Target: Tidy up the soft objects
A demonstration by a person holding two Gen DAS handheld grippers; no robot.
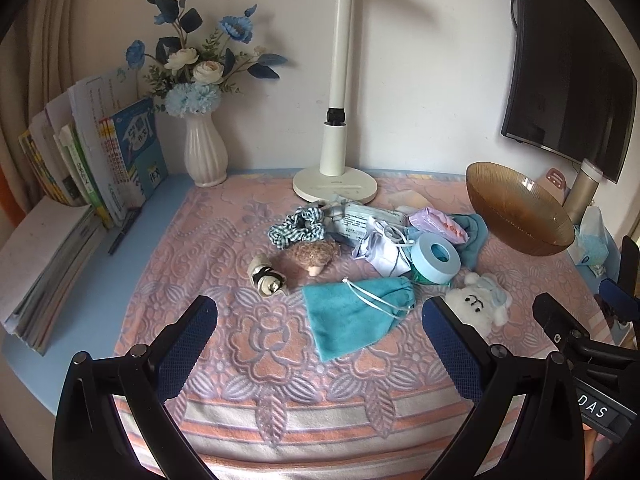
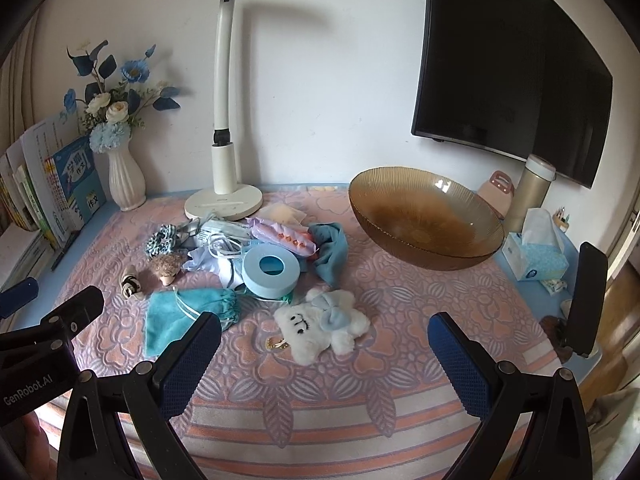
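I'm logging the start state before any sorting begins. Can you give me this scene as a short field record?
surface: pink patterned towel
container: amber glass bowl, holding nothing, right of pile
soft items: white plush, teal pouch, striped scrunchie, all on the towel
left gripper: open, holding nothing
right gripper: open, holding nothing

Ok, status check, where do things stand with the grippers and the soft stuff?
Both grippers open, empty, jaws wide. White plush and teal pouch nearest, untouched. Amber bowl empty. Blue tape roll mixed into pile.
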